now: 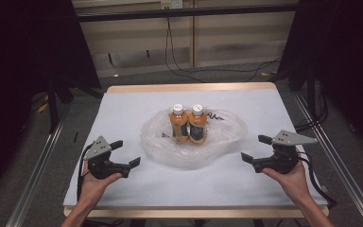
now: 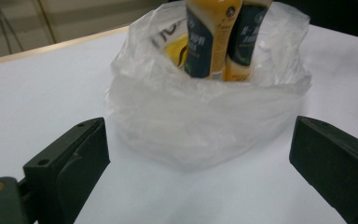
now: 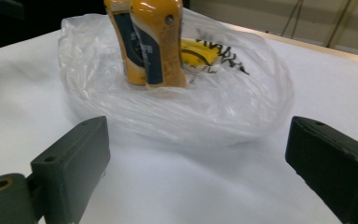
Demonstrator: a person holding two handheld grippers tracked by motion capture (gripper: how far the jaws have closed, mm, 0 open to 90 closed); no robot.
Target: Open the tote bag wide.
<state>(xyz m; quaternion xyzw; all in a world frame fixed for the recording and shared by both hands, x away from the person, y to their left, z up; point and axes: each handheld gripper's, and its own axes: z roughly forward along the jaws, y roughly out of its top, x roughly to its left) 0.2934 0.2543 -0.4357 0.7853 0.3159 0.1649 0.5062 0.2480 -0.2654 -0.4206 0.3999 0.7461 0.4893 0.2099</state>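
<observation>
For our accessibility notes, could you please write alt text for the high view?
Two orange drink bottles stand upright in a rumpled clear plastic bag mid-table. The left gripper and right gripper flank it, hand-held, jaws open.

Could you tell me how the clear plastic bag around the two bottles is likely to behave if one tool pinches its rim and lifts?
The plastic bag looks thin and crumpled, so it will probably be floppy and gather rather than hold shape. The two bottles stand upright and seem full, so they may tip together as the film rises. The glossy film could slip between the jaws of an open tool such as the left tool.
</observation>
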